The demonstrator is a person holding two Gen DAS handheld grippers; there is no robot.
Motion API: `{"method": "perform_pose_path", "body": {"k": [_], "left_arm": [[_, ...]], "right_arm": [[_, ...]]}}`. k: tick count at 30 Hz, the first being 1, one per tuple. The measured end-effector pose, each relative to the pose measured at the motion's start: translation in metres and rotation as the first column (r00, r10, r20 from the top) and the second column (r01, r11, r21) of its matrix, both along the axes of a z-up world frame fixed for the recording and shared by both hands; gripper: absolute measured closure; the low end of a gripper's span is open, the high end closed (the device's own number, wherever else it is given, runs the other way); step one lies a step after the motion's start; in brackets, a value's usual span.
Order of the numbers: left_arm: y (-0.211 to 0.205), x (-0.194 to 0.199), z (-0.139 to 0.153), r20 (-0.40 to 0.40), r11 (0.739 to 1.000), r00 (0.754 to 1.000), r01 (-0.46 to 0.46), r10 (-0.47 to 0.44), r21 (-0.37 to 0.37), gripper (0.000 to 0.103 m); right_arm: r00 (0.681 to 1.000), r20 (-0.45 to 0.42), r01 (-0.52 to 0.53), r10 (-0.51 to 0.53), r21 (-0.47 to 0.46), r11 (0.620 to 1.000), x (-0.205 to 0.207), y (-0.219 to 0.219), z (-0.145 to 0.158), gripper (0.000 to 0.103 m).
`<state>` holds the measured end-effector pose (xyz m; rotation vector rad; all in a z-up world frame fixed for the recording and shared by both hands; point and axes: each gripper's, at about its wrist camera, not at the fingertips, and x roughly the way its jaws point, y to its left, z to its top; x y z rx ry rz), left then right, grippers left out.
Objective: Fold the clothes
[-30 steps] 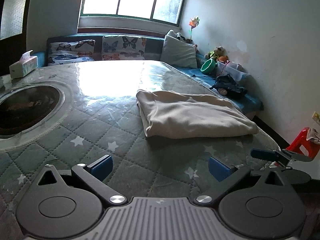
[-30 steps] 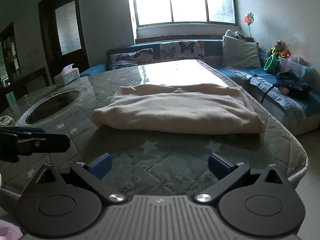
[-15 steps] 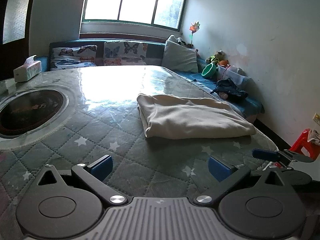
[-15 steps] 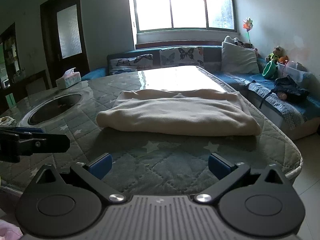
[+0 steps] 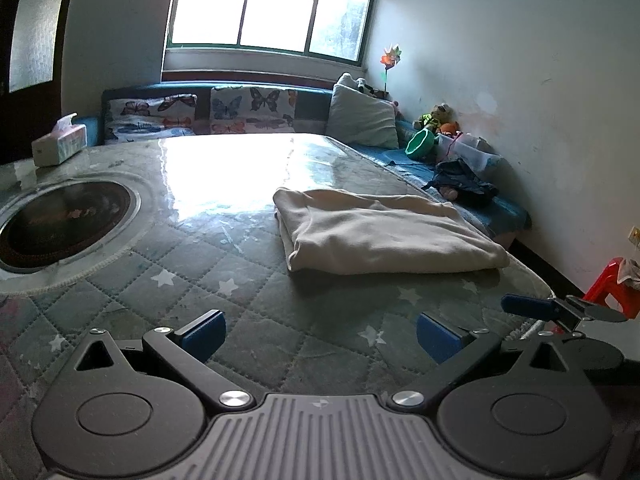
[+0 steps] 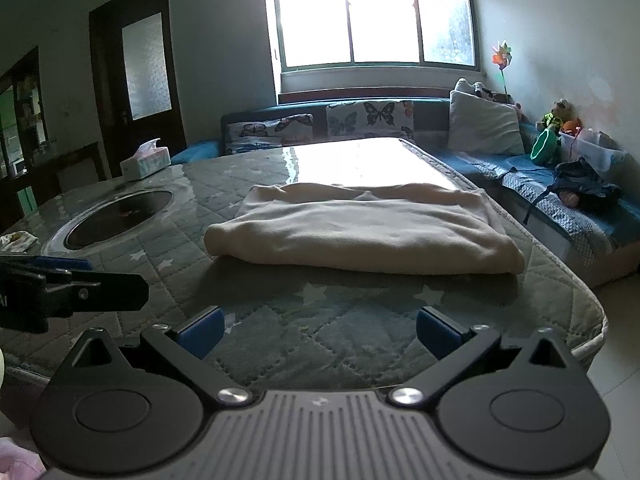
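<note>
A cream garment (image 5: pixel 380 232) lies folded in a flat rectangle on the quilted green table (image 5: pixel 248 296), toward its right side; the right wrist view has the same cream garment (image 6: pixel 360 232) straight ahead. My left gripper (image 5: pixel 320 332) stands open near the table's front edge, well short of the garment, nothing between its blue pads. My right gripper (image 6: pixel 318 330) is open too, low over the front edge, also empty. The right gripper's tip (image 5: pixel 560 308) shows at the right of the left wrist view, and the left gripper's tip (image 6: pixel 72 292) at the left of the right wrist view.
A round dark inset (image 5: pixel 60 228) sits in the table's left part. A tissue box (image 5: pixel 60 144) stands at the far left corner. A blue sofa with cushions (image 6: pixel 484 128) runs behind and along the right. A red stool (image 5: pixel 608 288) stands on the floor at the right.
Both grippers have drawn back and risen a little from the garment, so it looks smaller and farther off. Both stay open and empty. The garment has not moved.
</note>
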<state>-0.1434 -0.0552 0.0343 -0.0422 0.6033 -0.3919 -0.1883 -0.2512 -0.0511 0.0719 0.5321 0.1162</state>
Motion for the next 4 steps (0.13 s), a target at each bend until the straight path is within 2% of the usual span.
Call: {"method": "perform_pose_path", "body": {"k": [4], "left_arm": [[-0.0012,-0.0018,0.001,0.007,1.0,1.0,0.001,-0.001,0.006,0.0]], "right_arm": [[1.0,0.006,-0.004,0.004,0.0,1.0,-0.0011,0.0006,0.0016,0.0]]}}
